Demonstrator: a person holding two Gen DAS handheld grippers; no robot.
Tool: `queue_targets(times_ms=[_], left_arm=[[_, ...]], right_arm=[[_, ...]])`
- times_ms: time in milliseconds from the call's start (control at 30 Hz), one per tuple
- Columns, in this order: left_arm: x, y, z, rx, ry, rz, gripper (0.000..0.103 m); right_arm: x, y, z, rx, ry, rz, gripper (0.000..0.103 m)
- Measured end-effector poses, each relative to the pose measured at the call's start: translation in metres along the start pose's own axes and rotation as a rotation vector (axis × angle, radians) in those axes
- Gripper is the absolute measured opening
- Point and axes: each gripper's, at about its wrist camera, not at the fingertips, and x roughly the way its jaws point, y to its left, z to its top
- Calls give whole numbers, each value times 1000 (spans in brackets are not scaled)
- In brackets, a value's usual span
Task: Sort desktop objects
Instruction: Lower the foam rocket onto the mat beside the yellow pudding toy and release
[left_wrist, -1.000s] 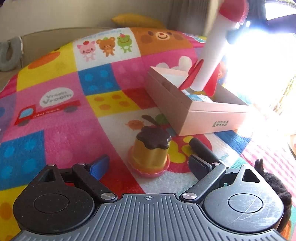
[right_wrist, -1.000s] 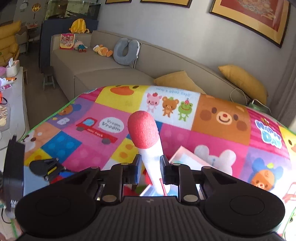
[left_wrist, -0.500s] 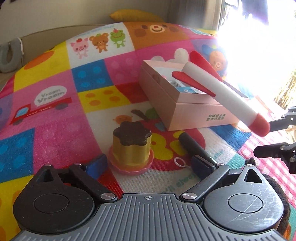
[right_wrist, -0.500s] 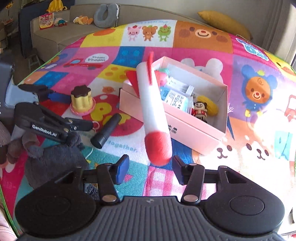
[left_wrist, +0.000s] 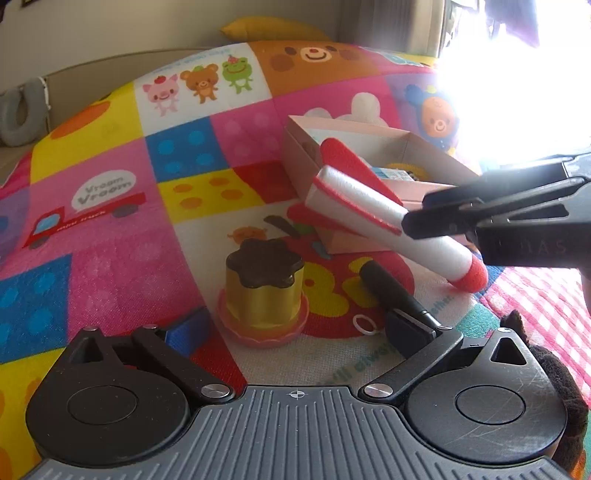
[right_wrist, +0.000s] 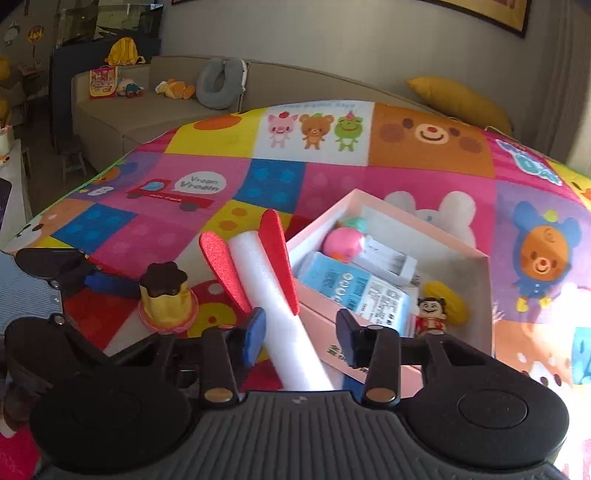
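left hand pose: i, the left gripper (left_wrist: 295, 326), tilt down toward the play mat (left_wrist: 110, 240), low over its near part.
left jaws: wide apart and just now opening further; nothing is gripped.
between my left fingers: the pudding toy (left_wrist: 264, 291) stands upright on the mat just ahead of the pads, touched by neither.
right hand pose: i, the right gripper (right_wrist: 300, 332), also slant downward; in the left view i reach in from the right edge, across the rocket's body.
right jaws: just now closing, yet apart; the blue pad sits close against the rocket's side and the other pad stands clear of it.
foam rocket (left_wrist: 373, 218): tilted, red nose down on the mat, red fins up against the near wall of the pink box (left_wrist: 295, 147).
box contents: a pink ball (right_wrist: 343, 242), a blue-and-white packet (right_wrist: 354, 288), a small figurine (right_wrist: 430, 314).
black marker (left_wrist: 391, 295): lying on the mat by my left gripper's right finger, between the pudding toy and the rocket's nose.
white ring (left_wrist: 364, 325): flat on the mat beside the marker.
dark plush (left_wrist: 554, 369): at the left view's right edge.
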Motion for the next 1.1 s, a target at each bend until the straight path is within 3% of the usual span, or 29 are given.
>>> queue_targets(times_ms=[100, 167, 300, 467, 633, 733, 867, 967, 1033, 1100], left_arm=[[-2, 5, -1, -24, -8, -12, 103], [-4, 6, -1, -30, -12, -23, 103], [-2, 1, -1, 4, -7, -48, 103], [-3, 1, -3, -3, -10, -64, 103], [-4, 2, -3, -16, -14, -73, 103], [-6, 5, -2, -23, -15, -74, 103], [-7, 5, -3, -17, -11, -74, 103], [-7, 6, -3, -25, -14, -59, 103], [-9, 8, -3, -49, -17, -23, 103], [-16, 13, -4, -81, -22, 0, 103]], right_arm=[[3, 4, -4, 17, 87, 90, 20], [-6, 2, -11, 21, 103, 102, 20], [-17, -14, -14, 76, 84, 54, 35], [23, -38, 1, 223, 118, 59, 34], [46, -36, 16, 297, 123, 138, 30], [49, -24, 12, 242, 137, 119, 30], [32, -33, -2, 267, 138, 114, 30], [13, -35, -20, 263, 121, 38, 31], [-3, -34, -33, 256, 100, -16, 34], [-22, -35, -45, 277, 84, 0, 52]])
